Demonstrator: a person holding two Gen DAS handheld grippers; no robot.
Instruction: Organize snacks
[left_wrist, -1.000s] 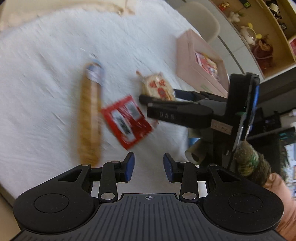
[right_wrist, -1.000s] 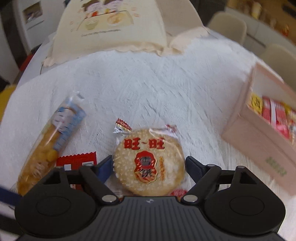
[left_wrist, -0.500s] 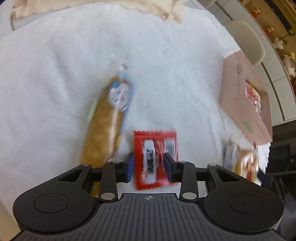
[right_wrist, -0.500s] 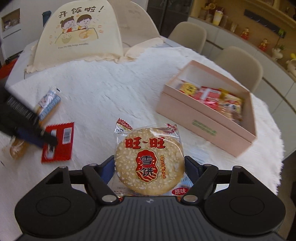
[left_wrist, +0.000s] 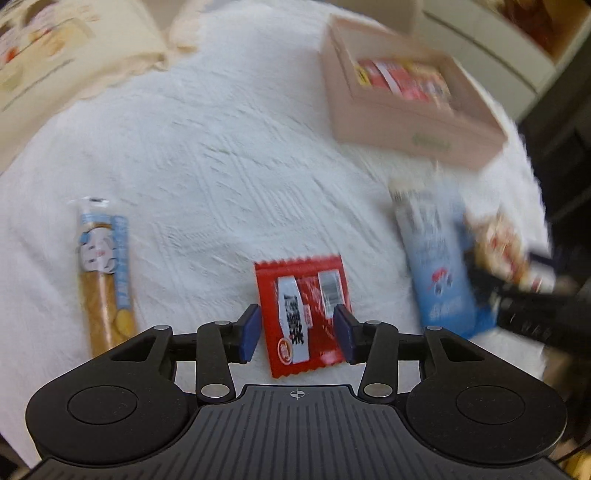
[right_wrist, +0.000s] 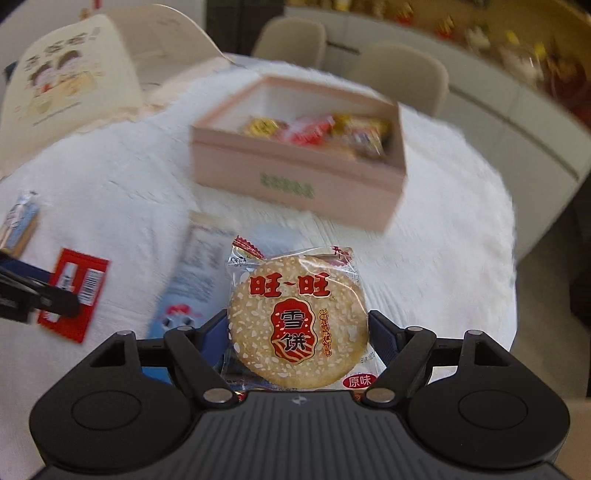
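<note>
Pink box (right_wrist: 295, 173) already holds several snack packs, so partly done. Left to go: rice cracker pack (right_wrist: 297, 321), red sachet (left_wrist: 303, 317), long biscuit sleeve (left_wrist: 105, 273) near the desk's left edge, pale blue packet (left_wrist: 439, 258) just short of the box. My right tool (right_wrist: 297, 332) is clamped on the cracker, held above the desk short of the box. My left tool (left_wrist: 295, 328) is opening, sachet lying flat between the pads, not gripped.
</note>
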